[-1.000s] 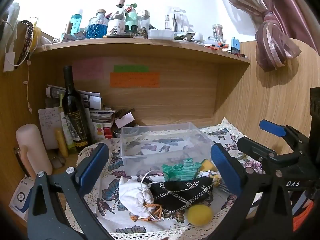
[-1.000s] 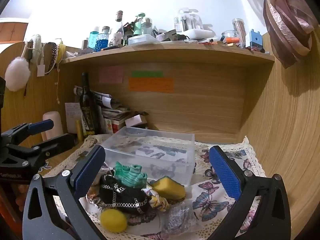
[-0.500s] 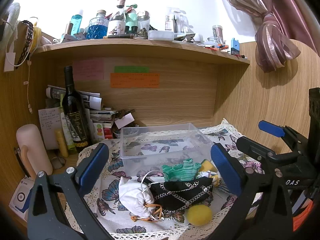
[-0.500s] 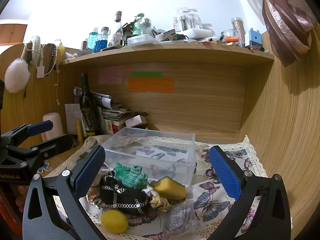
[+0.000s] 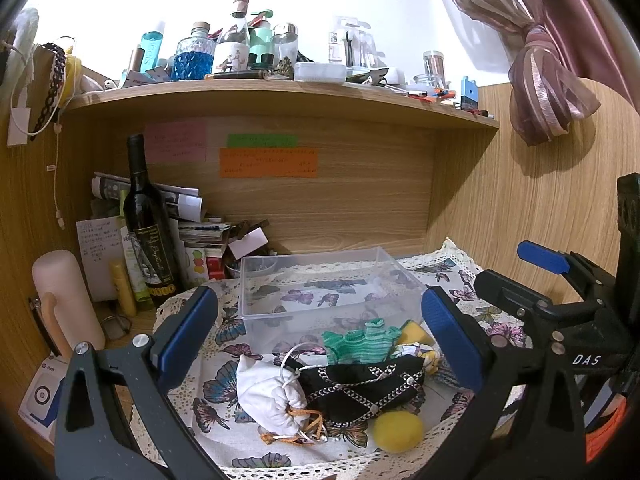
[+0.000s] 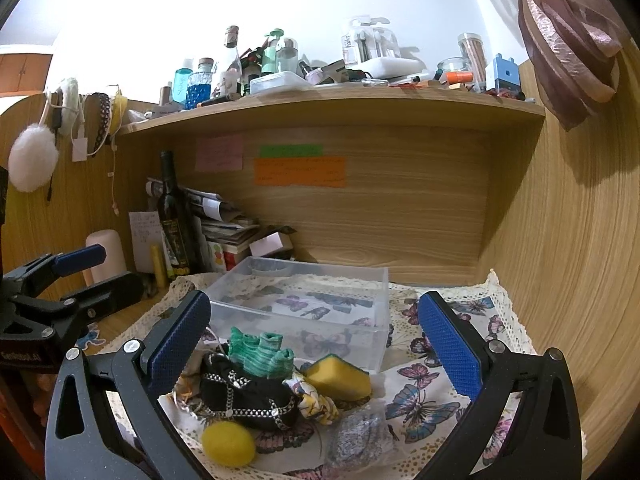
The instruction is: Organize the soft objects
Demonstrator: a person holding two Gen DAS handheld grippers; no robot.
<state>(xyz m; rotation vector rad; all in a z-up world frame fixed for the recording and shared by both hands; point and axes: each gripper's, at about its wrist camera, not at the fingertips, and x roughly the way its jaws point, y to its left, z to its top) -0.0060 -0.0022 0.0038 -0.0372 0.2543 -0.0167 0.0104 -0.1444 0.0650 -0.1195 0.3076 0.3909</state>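
Note:
A pile of soft objects lies on the butterfly cloth in front of a clear plastic box: a white drawstring pouch, a black chain-trimmed bag, a green striped sock, a yellow felt ball, a yellow sponge, a floral scrunchie and a silver mesh pouch. My left gripper is open above the pile. My right gripper is open too, hovering over the pile and box front.
A dark wine bottle, papers and small boxes stand at the back left under a cluttered shelf. A pink cylinder stands at far left. A wooden wall closes the right side.
Both views barely shift; the grippers stay open and the pile has not moved.

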